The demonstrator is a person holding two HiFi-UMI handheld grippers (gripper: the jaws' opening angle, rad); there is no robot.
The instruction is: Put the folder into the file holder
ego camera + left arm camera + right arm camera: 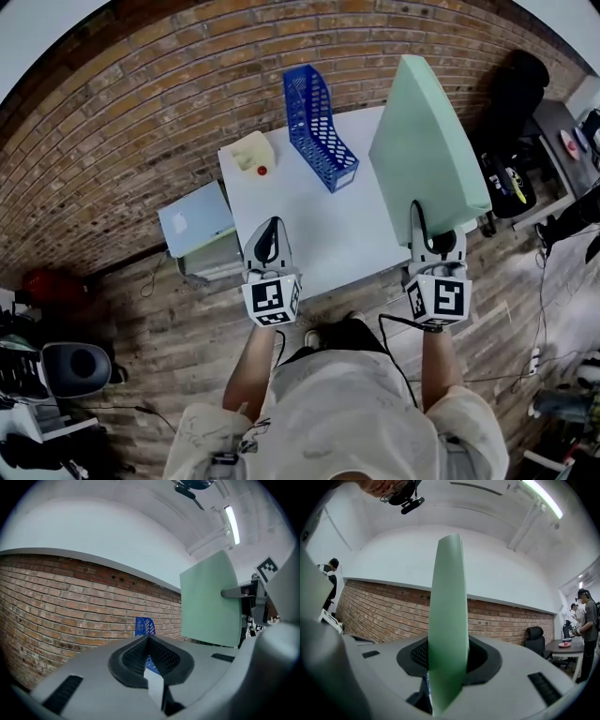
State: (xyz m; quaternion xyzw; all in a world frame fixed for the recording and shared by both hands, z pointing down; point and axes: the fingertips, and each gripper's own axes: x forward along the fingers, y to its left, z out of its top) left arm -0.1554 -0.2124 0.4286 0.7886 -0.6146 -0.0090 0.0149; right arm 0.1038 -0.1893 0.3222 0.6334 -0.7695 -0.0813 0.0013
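The right gripper (pixel 420 225) clamps the green folder (pixel 427 141) by one edge, upright over the bench (pixel 319 234) and well apart from the blue file holder (pixel 319 127). The left gripper (pixel 269 234) is closed and empty. The risk is that the folder pivots in that single grip — catching the holder's rim and tipping it.

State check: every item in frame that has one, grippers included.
green folder: lifted off the table, standing on edge, clamped near its lower edge.
blue file holder: upright on white table, looks empty.
right gripper: shut on the green folder.
left gripper: shut, nothing between its jaws.
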